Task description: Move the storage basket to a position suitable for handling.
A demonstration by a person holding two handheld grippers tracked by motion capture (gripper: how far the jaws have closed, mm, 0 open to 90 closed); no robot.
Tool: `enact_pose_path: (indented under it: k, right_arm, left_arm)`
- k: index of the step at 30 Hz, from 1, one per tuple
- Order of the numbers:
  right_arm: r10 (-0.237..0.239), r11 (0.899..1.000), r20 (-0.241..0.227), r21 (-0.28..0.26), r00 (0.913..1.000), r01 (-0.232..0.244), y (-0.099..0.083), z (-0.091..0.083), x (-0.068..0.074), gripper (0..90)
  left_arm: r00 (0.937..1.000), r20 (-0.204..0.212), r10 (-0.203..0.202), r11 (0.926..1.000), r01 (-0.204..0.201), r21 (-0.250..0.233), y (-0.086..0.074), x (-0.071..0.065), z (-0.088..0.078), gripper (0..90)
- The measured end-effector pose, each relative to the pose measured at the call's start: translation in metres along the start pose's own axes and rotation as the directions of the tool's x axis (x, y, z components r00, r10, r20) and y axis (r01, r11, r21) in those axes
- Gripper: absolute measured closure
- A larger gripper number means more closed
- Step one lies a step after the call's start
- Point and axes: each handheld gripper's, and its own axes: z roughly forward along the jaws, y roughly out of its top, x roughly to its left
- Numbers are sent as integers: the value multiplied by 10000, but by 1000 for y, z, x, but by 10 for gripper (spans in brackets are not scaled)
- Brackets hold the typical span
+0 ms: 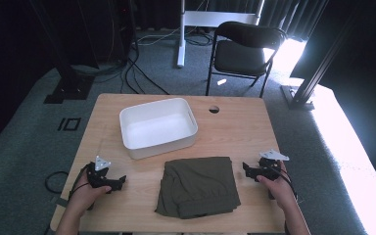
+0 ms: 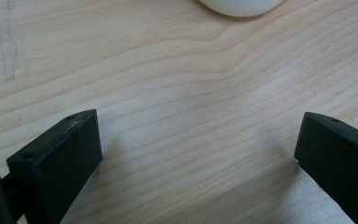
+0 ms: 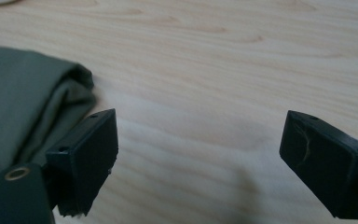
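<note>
Two hands low at the near edge of a pale wooden table, its grain running in long wavy bands across a smooth, matte top. The left gripper rests on the wood with its two blocky black jaws spread wide, nothing between them but bare grain. Ahead of those jaws, a rounded white corner of the plastic tub peeks in at the far edge. From above, the left gripper sits in the person's left hand, grey three-cornered plate on top, jaws pointing inward across the table.

Between the two grippers lies the folded olive garment: soft, matte cloth, roughly square, with stacked layers showing along its near and left edges. It lies apart from the left gripper and just beside the right one.

The right gripper is also splayed wide, holding nothing. Its left-hand jaw sits just beside the garment's rounded, rolled fold; whether the jaw touches the fabric cannot be told. From above, the right gripper is in the right hand, jaws aimed toward the cloth.

Beyond the garment, farther from both grippers, stands the white tub, a rectangular bin with rounded corners and smooth, glossy walls. A small round hole pierces the tabletop beyond it. Past the table stands a black folding chair on grey carpet.
</note>
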Motion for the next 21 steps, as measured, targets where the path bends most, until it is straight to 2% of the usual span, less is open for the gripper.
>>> enact_pose_path:
  k: [10,21]
  right_arm:
    - [-138,9994,-224,-329,9997,130,23,13,8,114]
    - [-433,9973,-380,-608,9983,410,59,31,22,129]
  left_arm:
    - [10000,4,-28,9998,28,-195,9,1,-1,18]
    - [9999,-101,5,9991,-10,-434,22,1,-4,18]
